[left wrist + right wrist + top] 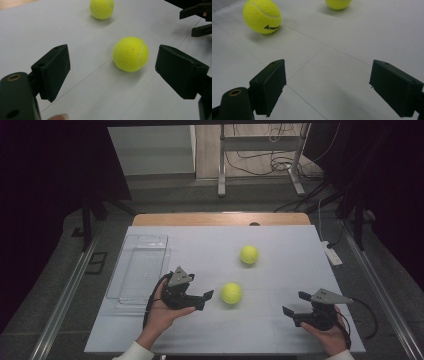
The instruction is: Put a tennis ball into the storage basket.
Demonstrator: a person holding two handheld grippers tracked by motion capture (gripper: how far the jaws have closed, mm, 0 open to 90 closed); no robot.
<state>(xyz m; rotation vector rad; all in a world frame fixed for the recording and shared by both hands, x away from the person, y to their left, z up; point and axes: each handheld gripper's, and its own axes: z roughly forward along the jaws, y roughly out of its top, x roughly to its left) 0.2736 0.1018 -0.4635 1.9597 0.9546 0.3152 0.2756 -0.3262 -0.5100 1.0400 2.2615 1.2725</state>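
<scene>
High view puts the left gripper [207,296] in the lower middle of the frame, held in a hand [162,312] that comes up from the bottom edge, its jaws wide apart and pointing right at the near tennis ball [231,293], which lies just beside the tips without touching them. The far tennis ball [249,254] sits above and slightly right of it, apart on the white table [280,330]. A clear tray [137,267] lies at the left side of the table, just left of that gripper. The right gripper [295,304] rests at the lower right, jaws wide with nothing between them. Left gripper view shows the near ball [130,54] centre-right, ahead of the spread jaws and closer to the right one. Right gripper view places it [262,16] at the upper left, lettering facing the camera.
</scene>
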